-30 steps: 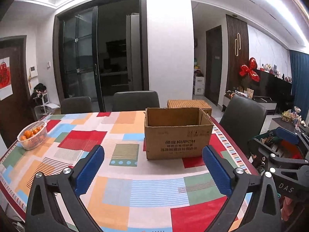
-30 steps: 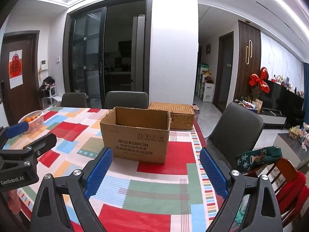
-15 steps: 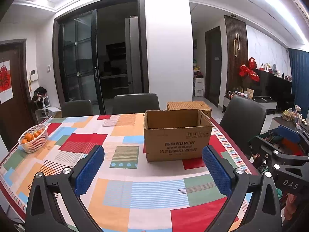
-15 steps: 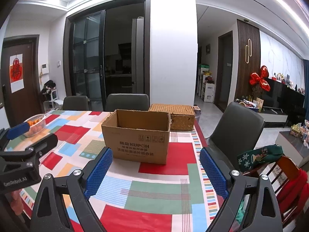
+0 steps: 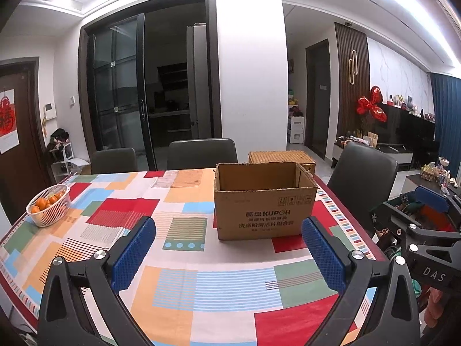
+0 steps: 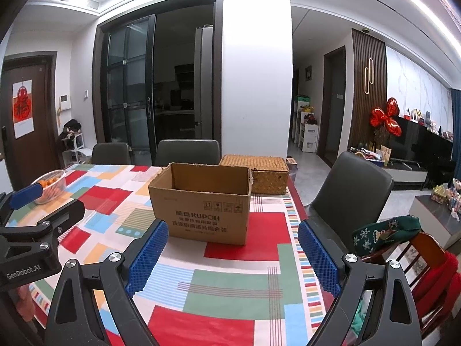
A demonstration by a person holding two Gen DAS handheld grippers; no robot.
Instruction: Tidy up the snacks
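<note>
- Left wrist view: left gripper (image 5: 229, 242) jaws spread wide, nothing held.
- Right gripper (image 6: 232, 245) likewise released, empty.
- Open brown cardboard box (image 5: 263, 201) sits on patchwork tablecloth (image 5: 184, 282), ahead of both.

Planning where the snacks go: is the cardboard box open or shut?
Open. The box stands upright on the table with no flaps over its top; its bare inner walls show. Its bottom is hidden.
</note>
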